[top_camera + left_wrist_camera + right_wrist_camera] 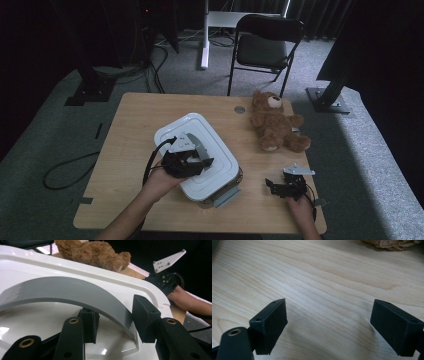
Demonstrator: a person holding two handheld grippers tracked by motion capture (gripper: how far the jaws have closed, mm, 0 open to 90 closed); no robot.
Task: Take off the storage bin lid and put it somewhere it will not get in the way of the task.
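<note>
My left claw (112, 325) pinches the grey arched plastic handle (62, 292) of the white lidded box (200, 150); I'd lift straight up. Right claw (329, 325), spread, idles at four o'clock.

Two bare forearms without sleeves are seen, each hand carrying a black two-jaw gripper. The left gripper (192, 161) is built of black linkage arms with brass-coloured pivot bushings, blocky rectangular pads (145, 318) and a looping black cable. The right gripper (284, 186) is topped by a grey three-cornered plate (169, 261) with small screw holes.
</note>
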